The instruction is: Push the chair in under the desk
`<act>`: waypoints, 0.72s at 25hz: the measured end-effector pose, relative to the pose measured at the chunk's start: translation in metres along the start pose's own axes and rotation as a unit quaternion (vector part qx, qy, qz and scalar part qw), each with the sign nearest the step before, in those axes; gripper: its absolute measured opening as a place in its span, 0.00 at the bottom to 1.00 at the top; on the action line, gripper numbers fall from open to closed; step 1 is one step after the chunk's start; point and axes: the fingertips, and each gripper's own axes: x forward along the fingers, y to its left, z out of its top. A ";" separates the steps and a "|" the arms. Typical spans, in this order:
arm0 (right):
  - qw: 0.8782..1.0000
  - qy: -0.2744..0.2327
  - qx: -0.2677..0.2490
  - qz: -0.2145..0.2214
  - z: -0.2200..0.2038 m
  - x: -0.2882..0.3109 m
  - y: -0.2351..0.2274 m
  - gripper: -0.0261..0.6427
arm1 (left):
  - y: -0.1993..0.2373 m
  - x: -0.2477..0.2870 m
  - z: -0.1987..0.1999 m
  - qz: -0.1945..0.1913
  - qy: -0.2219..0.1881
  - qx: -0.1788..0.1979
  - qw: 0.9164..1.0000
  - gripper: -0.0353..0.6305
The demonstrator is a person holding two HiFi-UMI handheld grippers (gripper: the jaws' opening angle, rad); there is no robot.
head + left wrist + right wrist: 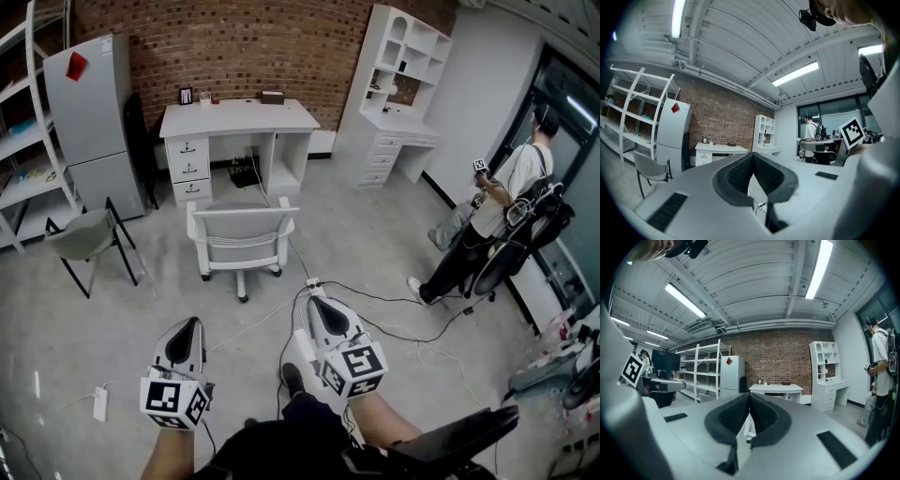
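Observation:
A white swivel chair (242,234) on castors stands on the grey floor, pulled out from the white desk (239,117) by the brick wall, its back toward me. My left gripper (190,322) and right gripper (315,300) are both short of the chair, pointing at it, apart from it, jaws shut on nothing. In the left gripper view the shut gripper (752,156) covers the chair, and the desk (719,149) shows beyond. In the right gripper view the gripper (749,397) is shut; the chair's base (748,430) shows in the slit below the tips, and the desk (776,389) lies behind.
A grey fridge (89,103) and white shelving (28,141) stand at the left, with a grey folding chair (89,234) in front. A white hutch cabinet (398,84) is at the right. A person (497,216) stands at the far right. Cables (375,300) and a power strip (100,403) lie on the floor.

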 end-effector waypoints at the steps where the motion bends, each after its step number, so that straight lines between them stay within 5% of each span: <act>1: 1.000 0.001 0.003 0.002 0.000 0.004 0.000 0.05 | 0.003 0.001 0.000 0.002 0.002 0.000 1.000 0.06; 18: 0.999 -0.013 0.025 0.040 0.008 0.113 -0.035 0.05 | 0.046 0.078 0.005 0.035 0.019 0.006 0.999 0.06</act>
